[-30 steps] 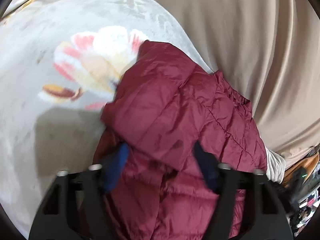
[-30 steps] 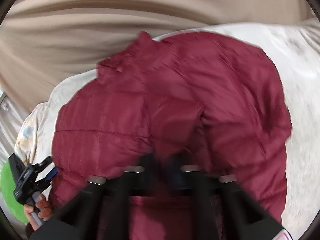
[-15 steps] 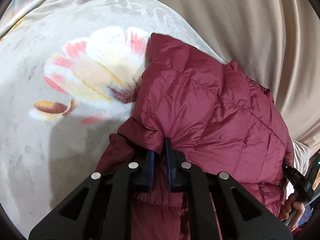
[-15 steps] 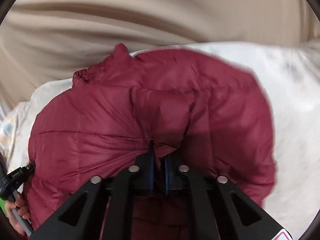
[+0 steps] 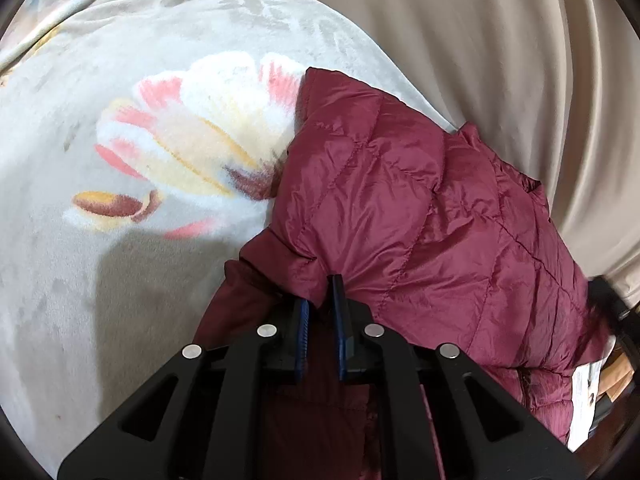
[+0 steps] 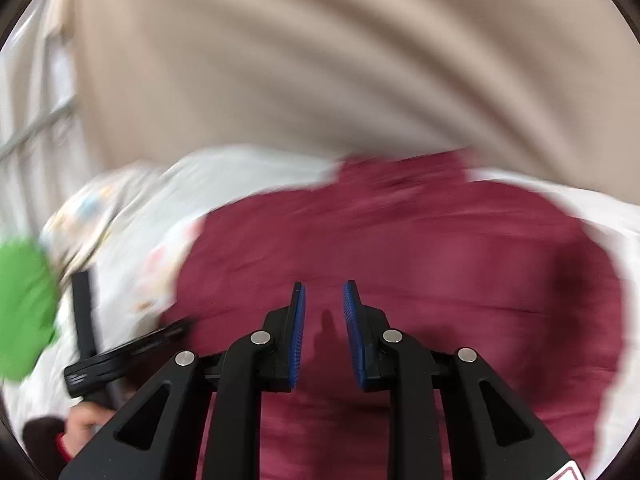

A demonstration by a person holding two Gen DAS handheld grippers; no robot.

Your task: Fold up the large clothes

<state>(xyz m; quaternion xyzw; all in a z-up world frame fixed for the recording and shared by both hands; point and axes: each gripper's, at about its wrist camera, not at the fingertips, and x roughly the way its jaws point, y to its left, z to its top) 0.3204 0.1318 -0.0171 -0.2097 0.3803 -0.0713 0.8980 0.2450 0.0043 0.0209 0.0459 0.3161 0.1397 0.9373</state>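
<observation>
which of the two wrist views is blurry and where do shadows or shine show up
Right wrist view: motion-smeared jacket and curtain, only the right gripper sharp. Left wrist view: sharp, sheen on the jacket's quilting, a grey shadow on the blanket beside the left gripper.

A beige curtain (image 5: 460,40) hangs in folds behind a bed covered by a pale flower-print blanket (image 5: 120,120).

Your left gripper (image 5: 322,300) points downward with its jaws pinched on a fold of the jacket (image 5: 420,220). Your right gripper (image 6: 323,300) has just been opening its jaws, nothing between them now.
</observation>
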